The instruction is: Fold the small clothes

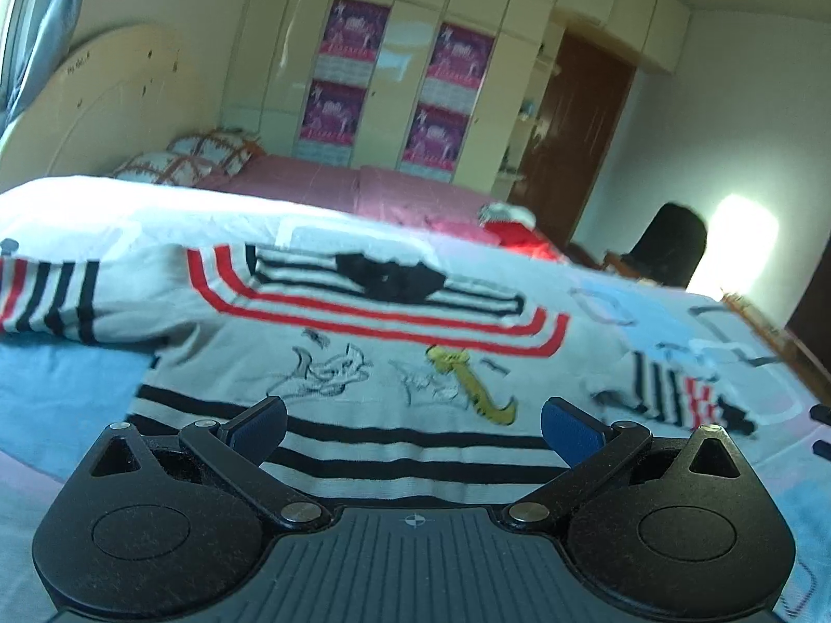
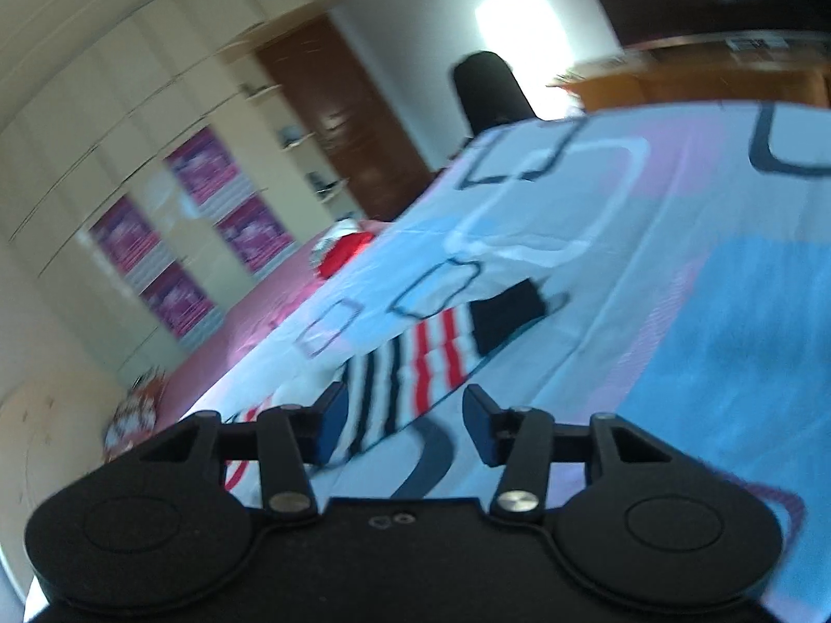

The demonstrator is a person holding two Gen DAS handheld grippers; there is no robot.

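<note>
1. Small knit sweater (image 1: 332, 363) is lying spread flat on the bed's patterned sheet (image 1: 675, 322), front side up, cartoon print and red-and-black striped collar panel showing. Body is looking unfolded; no crease or doubled layer visible across the torso.

2. Left sleeve (image 1: 49, 301), striped at the cuff, is stretching out to the left, still laid open. Right sleeve cuff (image 1: 675, 394) is lying out to the right, slightly bunched, also not folded in.

3. Left gripper (image 1: 413, 428) is hovering over the sweater's near hem, jaws standing wide apart, nothing between the pads, no cloth pinched.

4. Right gripper (image 2: 402, 423) is sitting low over the right sleeve's striped cuff (image 2: 415, 358). Jaws are standing about half open; the cuff is lying ahead of and between the pads but not being pressed, so nothing is being held. Picture is blurred, so contact with the fabric is hard to judge.

5. Judgement: folding is sitting at its very start. Garment is laid out and flattened; first fold is not yet made. Sleeves in, then the body over itself, are all remaining.

6. A red and white garment (image 1: 511, 223) is waiting at the far right of the bed on the pink cover (image 1: 332, 181), looking unfolded too, though too blurred to be sure.
</note>
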